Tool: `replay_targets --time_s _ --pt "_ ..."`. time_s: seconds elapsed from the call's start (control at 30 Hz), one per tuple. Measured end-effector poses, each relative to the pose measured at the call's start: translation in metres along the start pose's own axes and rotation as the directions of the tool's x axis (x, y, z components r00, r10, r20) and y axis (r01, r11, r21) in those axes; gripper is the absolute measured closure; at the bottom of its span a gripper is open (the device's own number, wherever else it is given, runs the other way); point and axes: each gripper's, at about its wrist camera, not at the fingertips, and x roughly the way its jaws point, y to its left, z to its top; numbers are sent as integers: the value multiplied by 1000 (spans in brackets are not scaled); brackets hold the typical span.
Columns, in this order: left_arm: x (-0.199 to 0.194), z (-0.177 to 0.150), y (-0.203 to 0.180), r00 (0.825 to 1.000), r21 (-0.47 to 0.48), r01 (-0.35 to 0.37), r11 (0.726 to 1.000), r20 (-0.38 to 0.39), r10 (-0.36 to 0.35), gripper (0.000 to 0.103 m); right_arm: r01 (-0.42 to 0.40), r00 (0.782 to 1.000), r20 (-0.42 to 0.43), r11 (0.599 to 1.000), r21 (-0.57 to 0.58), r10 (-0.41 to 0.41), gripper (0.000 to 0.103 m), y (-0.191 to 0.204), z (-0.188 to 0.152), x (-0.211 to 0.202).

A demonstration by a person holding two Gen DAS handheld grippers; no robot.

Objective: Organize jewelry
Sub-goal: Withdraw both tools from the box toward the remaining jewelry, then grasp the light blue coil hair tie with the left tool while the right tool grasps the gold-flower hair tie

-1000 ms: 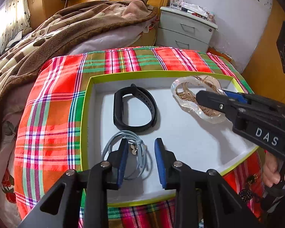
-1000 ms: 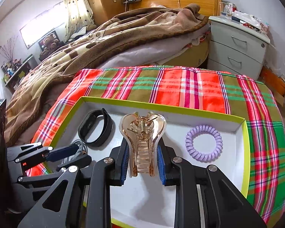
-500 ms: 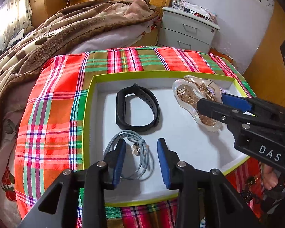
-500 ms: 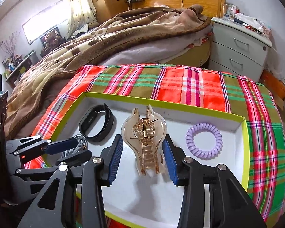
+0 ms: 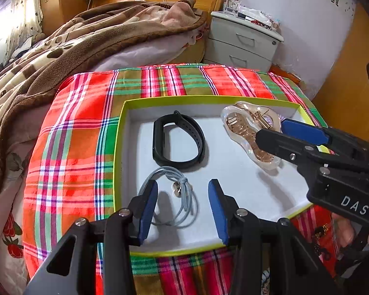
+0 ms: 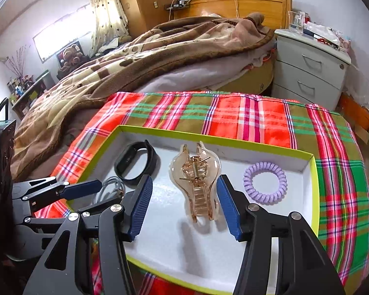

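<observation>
Plaid cloth [image 5: 81,147], red, green and orange, covers the surface under your tray [image 5: 120,147], a shallow box with a lime-green rim and a matte white floor. Left wrist view: your left gripper [image 5: 183,204] has black arms and ribbed blue pads; its jaws have just been opening and stand wide, nothing pressed between them. Under the gap lies a grey cord loop [image 5: 184,196] with a knot and a small metal charm, flat on the tray floor. Just behind it sits a black rubber wristband [image 5: 178,145], an oval loop resting on its edge. To the right, the hair claw [image 5: 251,132], clear amber plastic with a gold spring, lies on the tray floor by your right gripper's fingers [image 5: 302,129]. Right wrist view: your right gripper [image 6: 184,206] has just been opening too; its jaws are wide, and the hair claw [image 6: 196,184] lies between the pads without either touching it, teeth end toward the camera. A lilac spiral hair tie [image 6: 265,183], coiled like phone cord, lies flat just to the right. The wristband [image 6: 135,163] and cord loop [image 6: 110,186] sit at the left end of the tray [image 6: 313,196], with the left gripper [image 6: 83,189] over the cord.
</observation>
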Motion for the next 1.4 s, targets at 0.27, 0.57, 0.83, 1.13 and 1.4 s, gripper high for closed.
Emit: replay_targets --time_s 0.27,0.57,0.83,1.13,1.4 --pt "-28 -10 -1 999 -1 14 1000 49 -14 58 -11 998 57 1000 17 10 48 3 -8 -29" --pt "-59 -33 3 994 -29 63 998 86 -61 58 19 993 112 997 75 -27 48 -3 -44 -74" --pt "-70 -66 1 986 -48 152 987 72 -149 58 60 991 111 991 121 -74 48 -8 -87 -100" --pt "-70 -95 -3 974 -53 224 973 30 -223 58 132 984 75 946 295 -161 48 -46 -128 -111" --pt "-63 -109 -2 966 -84 257 963 -8 -258 58 131 989 27 957 260 -143 48 -37 -132 -89"
